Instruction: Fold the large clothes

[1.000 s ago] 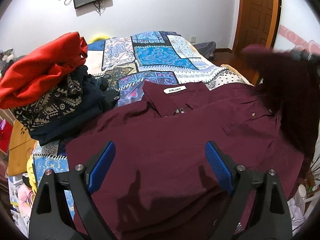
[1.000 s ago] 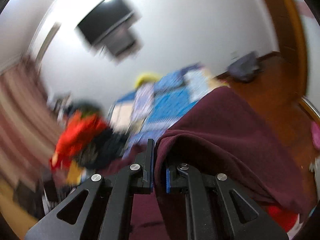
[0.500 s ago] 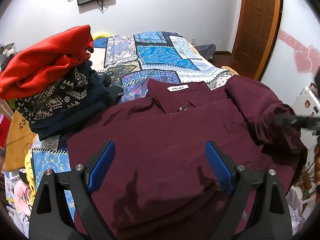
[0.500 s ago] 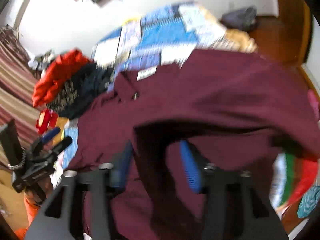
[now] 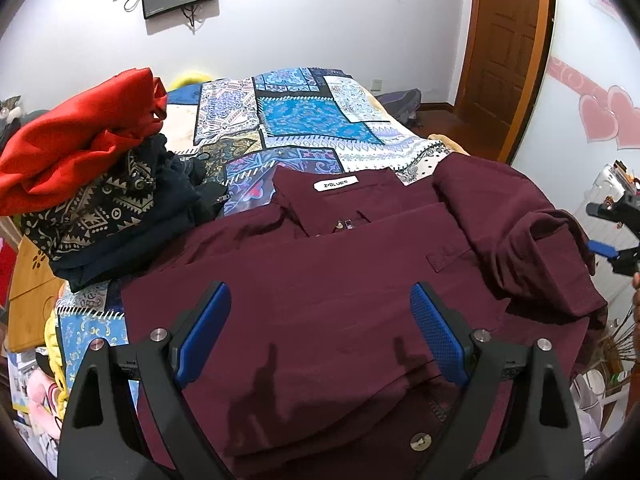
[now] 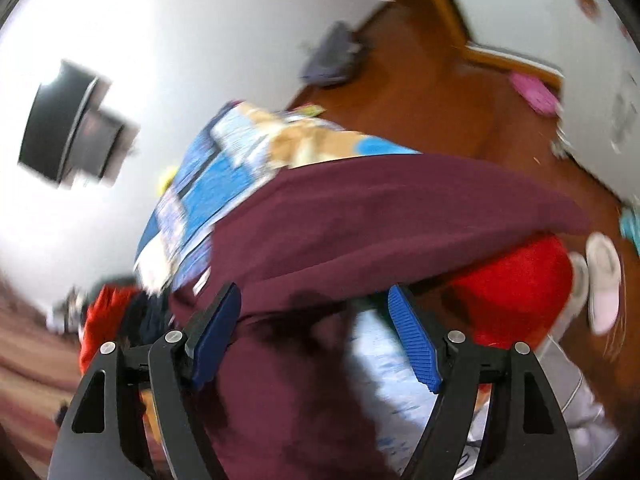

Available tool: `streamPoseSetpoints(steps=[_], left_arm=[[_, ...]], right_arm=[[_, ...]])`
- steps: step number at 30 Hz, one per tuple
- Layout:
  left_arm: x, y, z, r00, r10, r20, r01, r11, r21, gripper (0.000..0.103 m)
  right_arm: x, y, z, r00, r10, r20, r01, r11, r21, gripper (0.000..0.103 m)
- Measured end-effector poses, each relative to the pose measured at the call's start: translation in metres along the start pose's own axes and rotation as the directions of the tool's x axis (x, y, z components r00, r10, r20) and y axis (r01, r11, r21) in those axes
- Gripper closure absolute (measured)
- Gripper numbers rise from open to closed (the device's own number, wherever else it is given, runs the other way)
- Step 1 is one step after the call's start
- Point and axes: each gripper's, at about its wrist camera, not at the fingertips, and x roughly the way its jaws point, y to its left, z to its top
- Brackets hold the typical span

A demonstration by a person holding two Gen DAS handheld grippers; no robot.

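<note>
On the patchwork bed — maroon shirt; beyond, seemingly wooden floor.

Left view sharp and bright; right motion-blurred.

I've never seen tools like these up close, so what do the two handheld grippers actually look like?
Each is a black plastic frame with triangular cut-outs and round silver screws. The left gripper and the right gripper each end in two fingers faced with blue ribbed pads. No cables or markings show, and no sleeve is visible.
</note>
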Motion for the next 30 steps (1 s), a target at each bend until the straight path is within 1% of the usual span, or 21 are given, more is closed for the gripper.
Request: streamPoseSetpoints(steps=[3, 7, 9, 10, 11, 12, 15, 18, 20, 21, 22, 23, 24, 26, 27, 30], left_arm=[[0.001, 0.000, 0.000, 1.000, 0.003, -0.003, -0.003, 1.000, -0.001, 0.012], [0.001, 0.005, 0.000, 1.000, 0.006, -0.005, -0.006, 1.000, -0.010, 0.012], [0.000, 0.007, 0.000, 1.000, 0.011, -0.003, -0.011, 1.000, -0.011, 0.012], [-0.001, 0.009, -0.001, 1.000, 0.015, -0.001, -0.015, 1.000, -0.011, 0.012], [-0.002, 0.011, -0.001, 1.000, 0.019, 0.001, -0.019, 1.000, -0.011, 0.012], [-0.004, 0.013, -0.001, 1.000, 0.023, 0.003, -0.023, 1.000, -0.012, 0.012], [-0.011, 0.022, -0.002, 0.999, 0.040, 0.016, -0.039, 0.999, -0.014, 0.012], [-0.022, 0.034, -0.002, 0.998, 0.056, 0.036, -0.055, 0.998, -0.025, 0.012], [-0.029, 0.042, -0.002, 0.997, 0.066, 0.050, -0.065, 0.997, -0.035, 0.012], [-0.035, 0.048, -0.002, 0.995, 0.077, 0.062, -0.074, 0.996, -0.042, 0.012], [-0.039, 0.053, -0.002, 0.994, 0.083, 0.070, -0.080, 0.996, -0.046, 0.012], [-0.044, 0.057, -0.003, 0.993, 0.089, 0.078, -0.086, 0.995, -0.050, 0.012], [-0.051, 0.063, -0.003, 0.991, 0.097, 0.088, -0.092, 0.994, -0.056, 0.012], [-0.064, 0.076, -0.004, 0.988, 0.113, 0.109, -0.105, 0.992, -0.069, 0.012], [-0.069, 0.082, -0.005, 0.986, 0.118, 0.115, -0.110, 0.991, -0.075, 0.012], [-0.090, 0.105, -0.011, 0.980, 0.143, 0.139, -0.128, 0.985, -0.112, 0.012]], right_arm=[[0.014, -0.020, 0.009, 1.000, 0.026, -0.012, -0.024, 0.994, 0.103, 0.030], [0.027, -0.029, 0.023, 0.999, -0.025, 0.027, 0.021, 0.990, 0.136, 0.030], [0.031, -0.025, 0.031, 0.998, -0.044, 0.043, 0.038, 0.991, 0.130, 0.044], [0.032, -0.020, 0.035, 0.997, -0.057, 0.058, 0.050, 0.992, 0.115, 0.062], [0.032, -0.012, 0.039, 0.996, -0.064, 0.069, 0.058, 0.994, 0.095, 0.075], [0.027, -0.010, 0.042, 0.995, -0.056, 0.078, 0.050, 0.996, 0.080, 0.082], [0.009, 0.018, 0.051, 0.992, -0.019, 0.122, 0.021, 1.000, -0.015, 0.092], [-0.014, 0.066, 0.056, 0.985, 0.054, 0.163, -0.027, 0.986, -0.163, 0.094], [-0.031, 0.104, 0.053, 0.978, 0.116, 0.175, -0.066, 0.960, -0.271, 0.095], [-0.039, 0.126, 0.049, 0.973, 0.151, 0.173, -0.088, 0.941, -0.327, 0.095], [-0.047, 0.152, 0.043, 0.969, 0.188, 0.163, -0.112, 0.914, -0.390, 0.095], [-0.052, 0.169, 0.037, 0.966, 0.211, 0.151, -0.128, 0.892, -0.433, 0.096], [-0.057, 0.191, 0.029, 0.962, 0.241, 0.131, -0.150, 0.862, -0.484, 0.096], [-0.061, 0.233, 0.009, 0.953, 0.295, 0.064, -0.208, 0.796, -0.568, 0.096], [-0.061, 0.259, -0.005, 0.946, 0.325, 0.005, -0.255, 0.752, -0.607, 0.096], [-0.048, 0.310, -0.047, 0.934, 0.339, -0.113, -0.321, 0.658, -0.681, 0.096]])
